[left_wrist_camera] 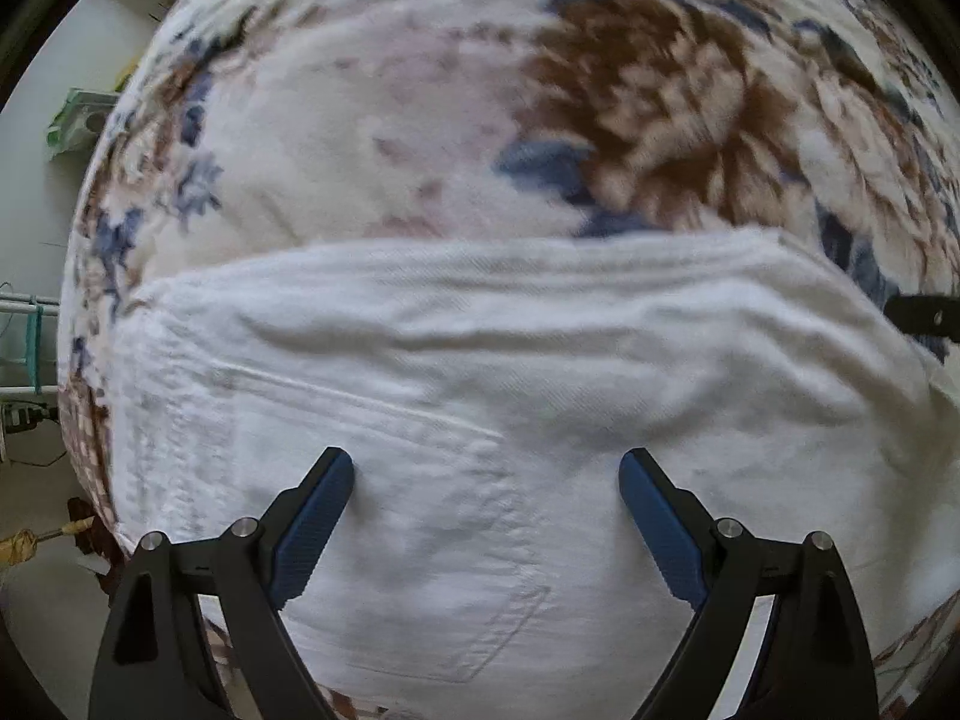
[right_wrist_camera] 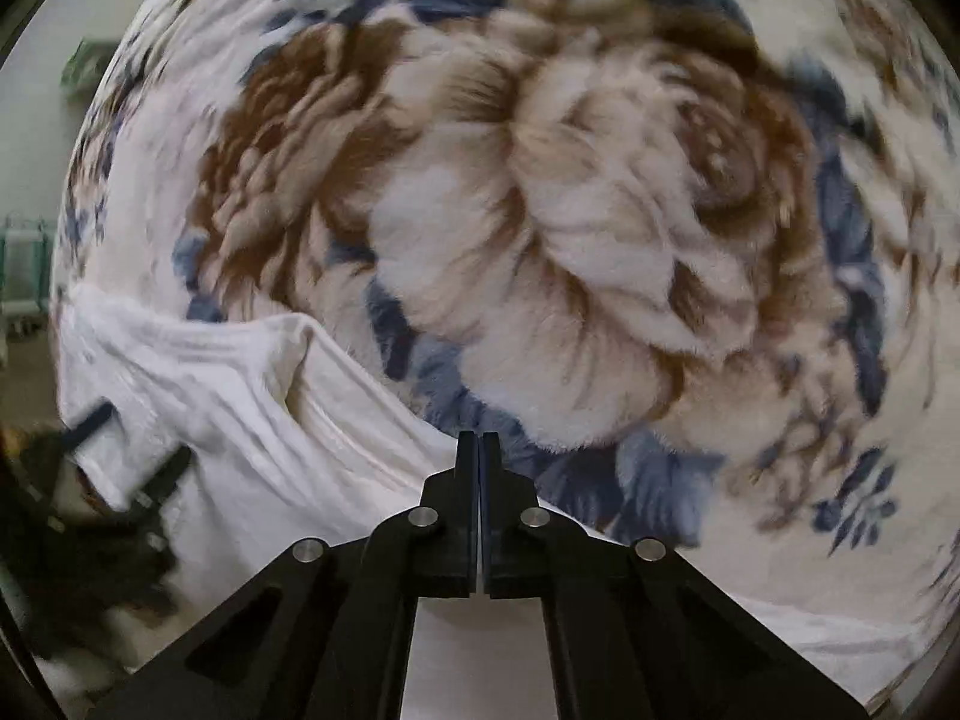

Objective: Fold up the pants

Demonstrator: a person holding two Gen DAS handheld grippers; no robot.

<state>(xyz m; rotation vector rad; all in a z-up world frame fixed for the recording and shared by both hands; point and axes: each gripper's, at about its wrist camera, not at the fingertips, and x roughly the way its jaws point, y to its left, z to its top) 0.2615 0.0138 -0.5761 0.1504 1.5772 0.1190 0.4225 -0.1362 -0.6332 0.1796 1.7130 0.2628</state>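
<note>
White pants (left_wrist_camera: 480, 372) lie folded on a floral blanket (left_wrist_camera: 660, 108), back pocket stitching facing up. My left gripper (left_wrist_camera: 486, 474) is open, fingers spread just above the pants near the pocket, holding nothing. In the right wrist view the pants (right_wrist_camera: 252, 408) lie at lower left with a raised fold edge. My right gripper (right_wrist_camera: 479, 450) is shut, its tips over the pants' edge where it meets the blanket (right_wrist_camera: 570, 210); no cloth shows between the fingers. The left gripper also shows at the far left in the right wrist view (right_wrist_camera: 129, 462). The right gripper's tip shows in the left wrist view (left_wrist_camera: 924, 315).
The blanket covers a bed with brown and blue flower prints. At the left edge the floor shows (left_wrist_camera: 36, 600), a pale wall and a green-white rack (left_wrist_camera: 24, 342). The right wrist view is motion blurred.
</note>
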